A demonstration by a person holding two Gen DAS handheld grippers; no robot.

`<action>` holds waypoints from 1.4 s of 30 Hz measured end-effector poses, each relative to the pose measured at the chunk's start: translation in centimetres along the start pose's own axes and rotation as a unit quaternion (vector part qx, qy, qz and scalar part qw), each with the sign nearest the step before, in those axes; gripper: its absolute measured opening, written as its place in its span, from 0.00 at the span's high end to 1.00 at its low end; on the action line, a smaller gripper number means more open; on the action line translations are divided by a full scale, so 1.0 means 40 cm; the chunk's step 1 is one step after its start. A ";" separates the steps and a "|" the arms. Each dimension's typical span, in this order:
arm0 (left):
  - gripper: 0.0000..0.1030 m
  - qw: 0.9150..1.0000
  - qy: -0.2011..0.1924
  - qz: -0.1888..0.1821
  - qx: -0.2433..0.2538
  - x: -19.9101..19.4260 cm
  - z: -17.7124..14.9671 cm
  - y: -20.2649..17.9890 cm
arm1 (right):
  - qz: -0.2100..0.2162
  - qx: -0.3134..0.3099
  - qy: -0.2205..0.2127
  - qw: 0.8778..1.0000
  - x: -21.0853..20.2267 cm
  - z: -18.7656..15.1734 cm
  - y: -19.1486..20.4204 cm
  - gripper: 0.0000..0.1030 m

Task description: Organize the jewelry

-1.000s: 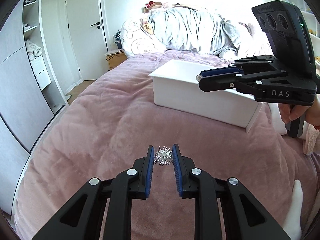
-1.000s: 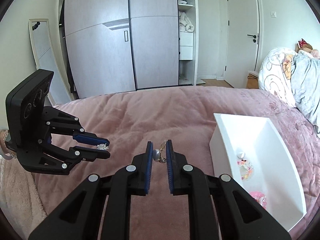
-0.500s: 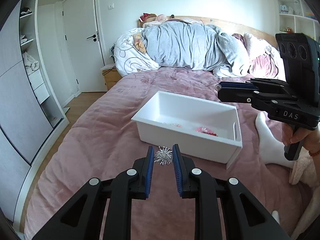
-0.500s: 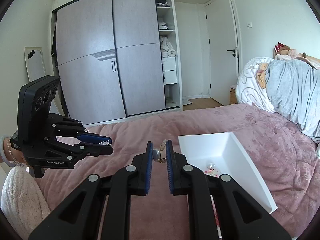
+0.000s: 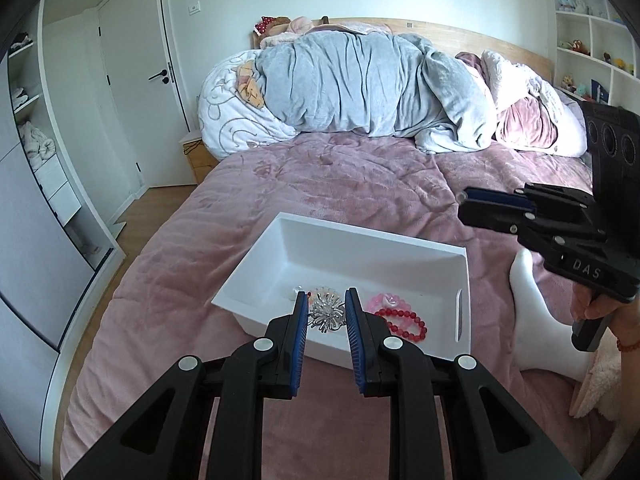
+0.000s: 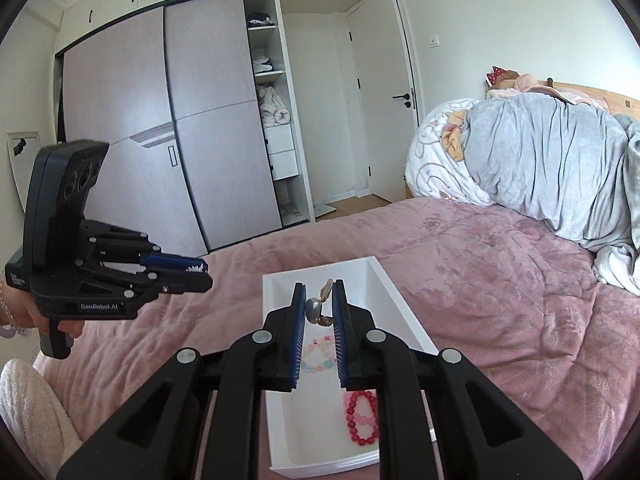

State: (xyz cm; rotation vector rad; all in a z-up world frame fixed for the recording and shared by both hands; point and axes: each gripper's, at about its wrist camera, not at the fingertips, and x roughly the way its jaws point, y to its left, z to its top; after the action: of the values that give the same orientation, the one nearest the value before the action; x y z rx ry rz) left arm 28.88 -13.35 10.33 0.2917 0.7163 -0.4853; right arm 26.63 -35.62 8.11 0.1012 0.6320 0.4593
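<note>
My left gripper is shut on a spiky silver brooch and holds it above the near edge of the white bin on the pink bed. My right gripper is shut on a pearl earring with a gold hook and hovers over the same bin. Inside the bin lie a red bead bracelet, a pink bracelet and a pastel bead bracelet. Each gripper shows in the other's view: the right one and the left one.
The pink bedspread surrounds the bin. A rolled grey duvet and pillows lie at the headboard. A white-socked foot rests right of the bin. A wardrobe and a door stand beyond the bed.
Both grippers have moved toward the bin with their jewelry still held. The left now has the brooch over the bin's near edge; the right hangs over the bin's inside.
</note>
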 end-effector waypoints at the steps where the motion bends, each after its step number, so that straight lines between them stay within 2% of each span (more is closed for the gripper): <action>1: 0.77 1.000 0.006 0.003 0.001 0.021 0.010 -0.002 | -0.002 0.001 0.006 1.000 0.010 -0.009 -0.008 0.87; 5: 0.77 1.000 0.027 0.002 -0.006 0.112 0.041 -0.004 | 0.007 0.021 0.028 0.999 0.056 -0.042 -0.038 0.87; 9: 0.77 0.998 0.061 0.005 -0.006 0.224 0.057 -0.013 | -0.007 0.010 0.060 0.998 0.110 -0.077 -0.047 0.86; 18: 0.75 0.990 0.136 0.018 -0.025 0.425 0.033 -0.019 | -0.004 0.012 0.093 0.996 0.192 -0.139 -0.072 0.85; 19: 0.73 0.990 0.136 0.022 -0.023 0.435 0.029 -0.019 | -0.005 0.010 0.094 0.996 0.194 -0.142 -0.071 0.85; 20: 0.61 0.990 0.136 0.028 -0.019 0.443 0.026 -0.020 | -0.005 0.010 0.095 0.995 0.197 -0.144 -0.070 0.81; 21: 0.49 0.990 0.134 0.035 -0.016 0.446 0.023 -0.021 | -0.005 0.010 0.094 0.995 0.199 -0.146 -0.071 0.69; 23: 0.48 0.992 0.122 0.035 -0.018 0.442 0.020 -0.021 | -0.013 0.014 0.091 0.996 0.198 -0.145 -0.074 0.57; 26: 0.44 0.994 0.099 0.051 -0.015 0.419 0.019 -0.015 | -0.015 0.017 0.083 0.996 0.187 -0.142 -0.075 0.57; 28: 0.33 0.994 0.075 0.078 -0.013 0.393 0.023 -0.009 | -0.018 0.015 0.078 0.997 0.177 -0.136 -0.074 0.56; 29: 0.27 0.994 0.058 0.091 -0.014 0.375 0.027 -0.004 | -0.020 0.013 0.075 0.997 0.170 -0.131 -0.073 0.55; 32: 0.24 0.994 0.017 0.106 -0.031 0.311 0.039 0.017 | -0.025 0.008 0.061 0.998 0.138 -0.115 -0.064 0.47; 34: 0.16 0.991 -0.013 0.121 -0.047 0.259 0.046 0.028 | -0.030 0.003 0.051 0.998 0.112 -0.101 -0.053 0.36; 35: 0.09 0.990 -0.029 0.130 -0.054 0.231 0.048 0.034 | -0.036 -0.001 0.047 0.998 0.100 -0.093 -0.046 0.26; 39: 0.03 0.980 -0.083 0.169 -0.068 0.120 0.047 0.038 | -0.049 -0.010 0.032 0.998 0.046 -0.069 -0.016 0.05; 42: 0.03 0.973 -0.106 0.188 -0.075 0.051 0.033 0.033 | -0.047 -0.018 0.028 0.998 0.012 -0.051 0.013 0.05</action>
State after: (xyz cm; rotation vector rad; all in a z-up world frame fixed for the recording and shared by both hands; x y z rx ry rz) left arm 31.64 -13.43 10.01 0.2234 0.4702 -0.0972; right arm 25.57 -35.04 6.32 0.0243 0.6794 0.3838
